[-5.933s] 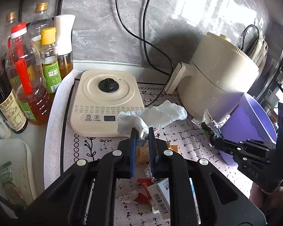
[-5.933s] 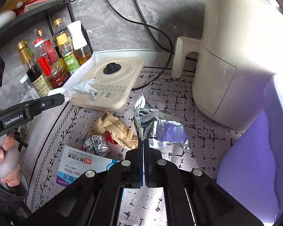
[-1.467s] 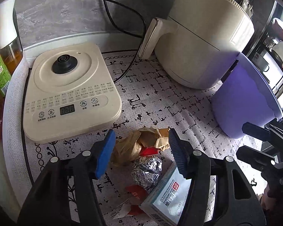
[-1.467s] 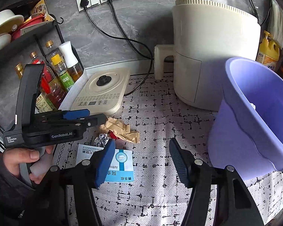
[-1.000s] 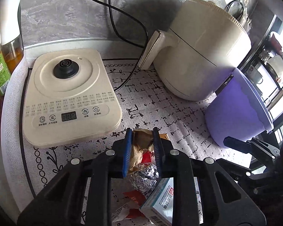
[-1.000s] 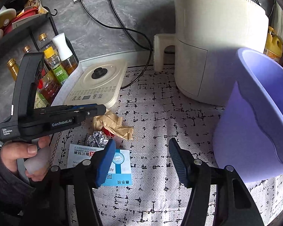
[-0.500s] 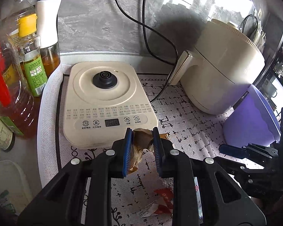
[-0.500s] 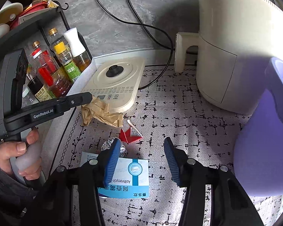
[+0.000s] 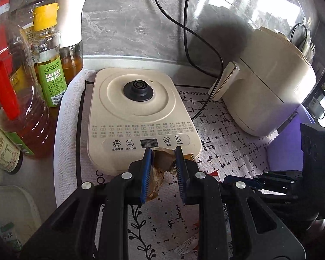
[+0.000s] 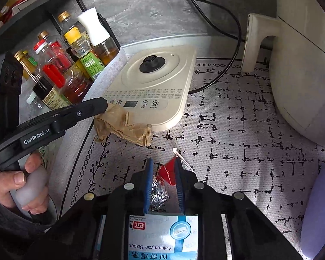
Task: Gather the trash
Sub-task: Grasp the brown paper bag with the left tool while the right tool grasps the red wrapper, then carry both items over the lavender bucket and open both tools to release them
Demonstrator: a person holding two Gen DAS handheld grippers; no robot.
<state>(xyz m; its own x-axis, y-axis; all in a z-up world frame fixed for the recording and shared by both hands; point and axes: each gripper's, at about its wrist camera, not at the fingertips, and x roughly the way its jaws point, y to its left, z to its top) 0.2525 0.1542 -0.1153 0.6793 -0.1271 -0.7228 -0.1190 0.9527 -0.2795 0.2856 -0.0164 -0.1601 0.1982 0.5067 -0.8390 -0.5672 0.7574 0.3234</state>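
My left gripper point(image 9: 161, 155) is shut on a crumpled brown paper bag point(image 9: 160, 169) and holds it lifted in front of the cream cooker base point(image 9: 138, 112). The bag also shows in the right wrist view point(image 10: 123, 125), hanging from the left gripper point(image 10: 104, 106). My right gripper point(image 10: 162, 164) stands narrowly open over a foil ball point(image 10: 159, 192) and a red wrapper point(image 10: 169, 171), not closed on them. A blue and white medicine box point(image 10: 162, 236) lies under its fingers. The purple bin point(image 10: 320, 212) stands at the right edge.
A cream air fryer point(image 9: 268, 95) stands at the back right with black cables point(image 9: 197, 43) behind it. Oil and sauce bottles point(image 9: 47, 65) crowd the left. A white lidded container point(image 9: 10, 212) sits at the lower left. A patterned mat point(image 10: 238, 140) covers the counter.
My left gripper closed on the paper bag and lifted it left toward the cooker base. My right gripper moved down over the foil ball and red wrapper and narrowed.
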